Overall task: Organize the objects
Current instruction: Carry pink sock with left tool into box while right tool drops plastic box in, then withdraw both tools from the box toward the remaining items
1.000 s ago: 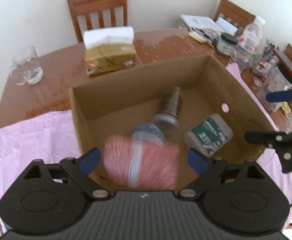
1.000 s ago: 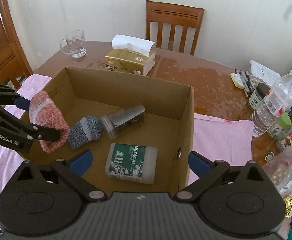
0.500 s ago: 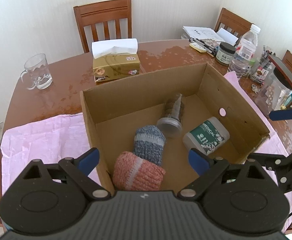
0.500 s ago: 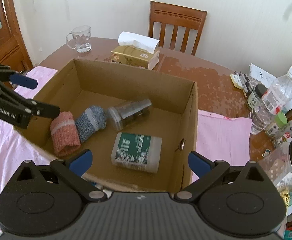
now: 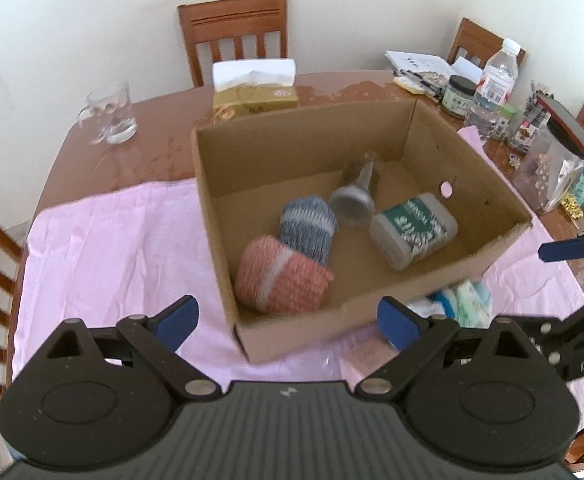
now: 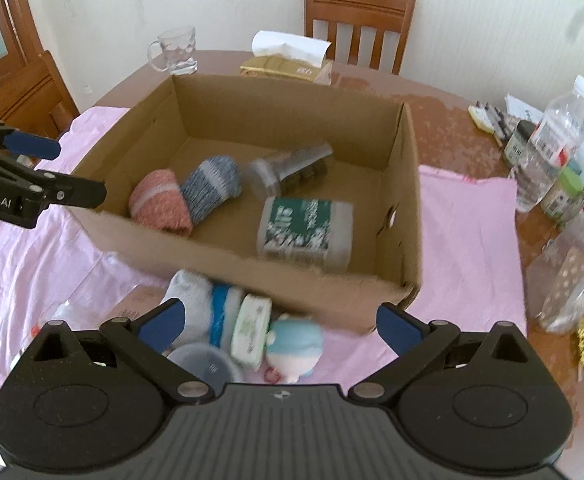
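Both claws, the left gripper (image 5: 287, 322) and right gripper (image 6: 277, 322), are gaping wide and gripping nothing, tilting down over the near edge of one cardboard box (image 5: 372, 320). Inside are lying two rolled socks (image 5: 281, 274), one clear jar (image 5: 356, 196) and one green-labelled tub (image 5: 412, 230).

The box (image 5: 324, 328) is matt brown cardboard on a thin pink cloth (image 5: 111, 248). Two rolled socks (image 5: 281, 276) look coarse-knit. The counter (image 5: 332, 88) is glossy wood; the mug (image 5: 109, 116) clear glass.
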Demonstrator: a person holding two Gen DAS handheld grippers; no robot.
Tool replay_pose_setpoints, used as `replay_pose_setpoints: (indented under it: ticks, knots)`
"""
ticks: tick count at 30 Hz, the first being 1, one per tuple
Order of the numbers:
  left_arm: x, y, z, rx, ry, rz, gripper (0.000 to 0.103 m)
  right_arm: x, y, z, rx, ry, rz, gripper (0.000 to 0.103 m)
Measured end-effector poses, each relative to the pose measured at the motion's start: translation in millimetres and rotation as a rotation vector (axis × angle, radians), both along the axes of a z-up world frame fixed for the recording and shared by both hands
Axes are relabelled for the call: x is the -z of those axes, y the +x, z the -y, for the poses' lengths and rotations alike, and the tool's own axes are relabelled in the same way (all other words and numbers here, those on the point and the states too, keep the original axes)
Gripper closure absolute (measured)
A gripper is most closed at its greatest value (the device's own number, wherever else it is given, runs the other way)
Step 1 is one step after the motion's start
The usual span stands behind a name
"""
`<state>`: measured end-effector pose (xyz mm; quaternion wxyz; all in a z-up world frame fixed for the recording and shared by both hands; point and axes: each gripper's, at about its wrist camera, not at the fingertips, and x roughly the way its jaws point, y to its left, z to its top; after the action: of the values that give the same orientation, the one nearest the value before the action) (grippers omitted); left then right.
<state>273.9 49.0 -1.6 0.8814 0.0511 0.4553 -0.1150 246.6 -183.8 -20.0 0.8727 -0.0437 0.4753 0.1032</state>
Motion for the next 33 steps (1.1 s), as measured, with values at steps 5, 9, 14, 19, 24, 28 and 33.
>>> replay_pose_setpoints:
  ticks: [5, 9, 14, 19, 24, 28, 33]
  knots:
    - [11.5, -22.1, -3.5, -0.05, 0.03, -0.004, 0.007, 7.3, -6.0, -2.3, 0.036, 0.0, -0.013, 0.0]
    - [18.2, -37.2, -3.6, -0.086, 0.056, 0.007, 0.007, 15.6, -7.6, -11.2, 0.039, 0.021, -0.037, 0.0]
    - [19.5, -52.0, -4.2, -0.134, 0.068, 0.034, 0.007, 32.7, -9.1, -25.3, 0.05, 0.001, -0.064, 0.0]
    - [25.8, -61.2, -8.0, -0.181, 0.027, 0.006, 0.007, 41.9, -13.1, -21.5, 0.075, -0.002, -0.089, 0.0]
    - [31.5, -69.1, -8.1, -0.205, 0.009, -0.012, 0.007, 36.9, -22.4, -1.3, 0.123, 0.007, -0.078, 0.0]
    - [35.1, -73.4, -6.7, -0.216, 0.002, -0.023, 0.007, 37.2, -33.5, 22.6, 0.199, 0.021, -0.086, 0.0]
    - [39.1, -77.9, -6.5, -0.229, -0.003, -0.033, 0.007, 41.3, -47.3, 58.7, 0.308, 0.032, -0.101, 0.0]
